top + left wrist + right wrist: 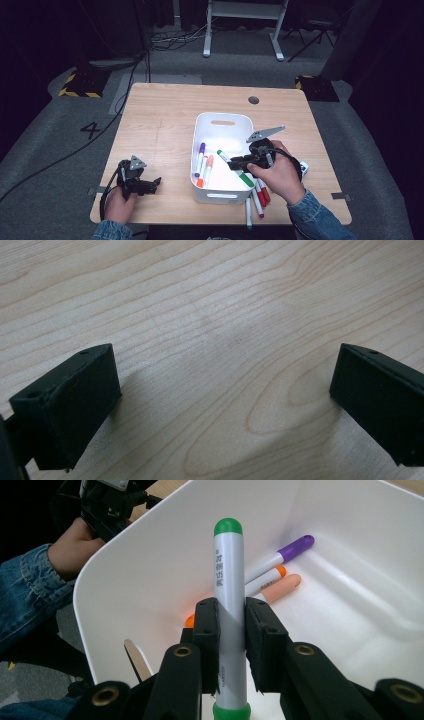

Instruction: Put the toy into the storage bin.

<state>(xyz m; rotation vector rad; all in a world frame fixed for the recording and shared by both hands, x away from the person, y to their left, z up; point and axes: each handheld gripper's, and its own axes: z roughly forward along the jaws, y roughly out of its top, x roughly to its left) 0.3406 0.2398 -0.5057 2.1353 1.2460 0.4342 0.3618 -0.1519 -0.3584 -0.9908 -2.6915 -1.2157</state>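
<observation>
Green-capped marker [229, 605] clamped between the pads of the right gripper [230, 625], barrel crossing the jaws, one green end poking out ahead and the other showing below the pads. Held over the right-hand rim of the white bin [212, 195], tip slanting down into it, in the high view [235, 167]. Inside the bin: purple-capped marker [280, 555], orange-capped marker [265, 579] and peach-capped marker [282, 586], lying side by side along the left wall. More markers [257, 200], red and green among them, loose on the tabletop [160, 125] just right of the bin's near corner, close to the front edge. Bin standing right of centre, nearer the front edge than the back.

Left gripper [145, 184] resting near the front left corner, well apart from the bin, gripped by the left hand [119, 205]. Black jaws spread wide over bare wood in the left gripper view [225, 390], nothing between them
</observation>
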